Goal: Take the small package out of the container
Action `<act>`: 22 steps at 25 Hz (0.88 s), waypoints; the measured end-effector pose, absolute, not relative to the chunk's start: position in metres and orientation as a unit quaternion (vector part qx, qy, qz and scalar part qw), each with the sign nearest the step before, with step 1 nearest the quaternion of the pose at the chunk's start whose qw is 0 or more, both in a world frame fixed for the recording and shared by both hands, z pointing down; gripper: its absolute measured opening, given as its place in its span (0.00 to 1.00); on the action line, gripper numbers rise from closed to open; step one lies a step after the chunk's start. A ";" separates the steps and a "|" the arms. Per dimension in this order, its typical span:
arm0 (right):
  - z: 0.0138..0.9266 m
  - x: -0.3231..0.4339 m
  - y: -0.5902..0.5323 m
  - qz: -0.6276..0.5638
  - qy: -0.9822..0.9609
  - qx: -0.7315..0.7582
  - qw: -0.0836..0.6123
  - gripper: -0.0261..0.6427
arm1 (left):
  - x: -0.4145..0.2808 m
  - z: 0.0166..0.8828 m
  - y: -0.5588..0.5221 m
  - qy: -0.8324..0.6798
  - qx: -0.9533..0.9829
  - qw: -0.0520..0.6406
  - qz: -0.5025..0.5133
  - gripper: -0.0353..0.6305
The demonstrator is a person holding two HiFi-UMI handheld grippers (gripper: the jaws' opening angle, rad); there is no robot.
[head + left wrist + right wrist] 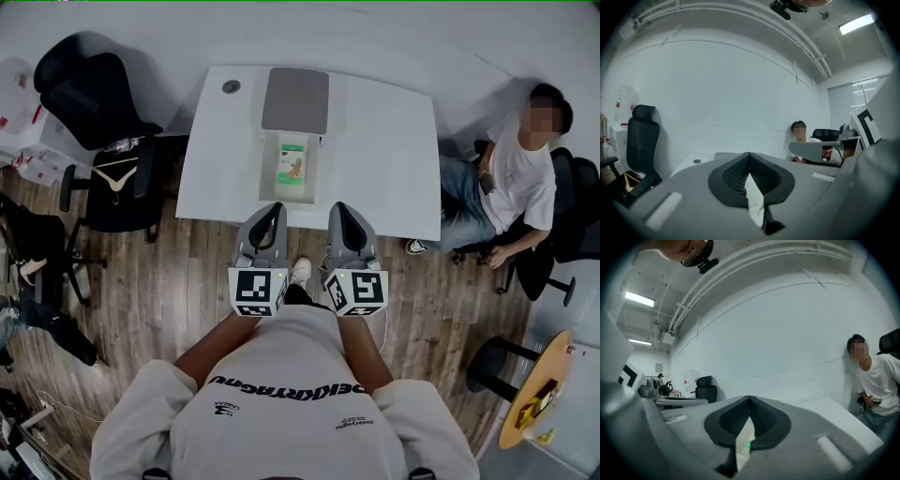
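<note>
Nothing is done yet: the small green-and-white package (293,161) lies inside the pale open rectangular container (269,185), and the left tongs (270,212) and right tongs (341,211), on the container's near side, are both pressed together and empty.

White table (394,150) with open container (269,173), grey lid (295,99), small round disc (231,86)

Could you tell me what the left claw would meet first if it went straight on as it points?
Probably the near wall of the container on the table, which holds the small package. Height is unclear, so the shut left claw might pass above it.
</note>
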State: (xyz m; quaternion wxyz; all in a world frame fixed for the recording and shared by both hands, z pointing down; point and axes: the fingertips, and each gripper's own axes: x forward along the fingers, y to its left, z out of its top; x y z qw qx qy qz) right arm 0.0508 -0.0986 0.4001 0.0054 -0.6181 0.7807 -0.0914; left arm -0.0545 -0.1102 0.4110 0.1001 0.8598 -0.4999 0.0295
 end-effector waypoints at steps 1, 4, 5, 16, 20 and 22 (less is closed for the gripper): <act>0.402 0.051 -0.102 -0.093 0.782 -0.616 0.004 0.04 | -0.053 0.413 -0.114 -0.500 0.859 0.103 0.031 0.06; 0.408 0.052 -0.112 -0.096 0.786 -0.611 0.001 0.04 | -0.048 0.419 -0.125 -0.502 0.857 0.109 0.034 0.06; 0.409 0.053 -0.115 -0.097 0.787 -0.610 0.000 0.04 | -0.047 0.421 -0.128 -0.504 0.856 0.111 0.035 0.06; 0.430 0.066 -0.144 -0.118 0.792 -0.599 -0.012 0.04 | -0.034 0.441 -0.161 -0.520 0.842 0.131 0.060 0.06; 0.440 0.070 -0.151 -0.129 0.793 -0.596 -0.015 0.04 | -0.033 0.454 -0.170 -0.527 0.836 0.134 0.075 0.06; 0.444 0.073 -0.154 -0.133 0.792 -0.595 -0.016 0.04 | -0.029 0.458 -0.175 -0.527 0.834 0.140 0.078 0.06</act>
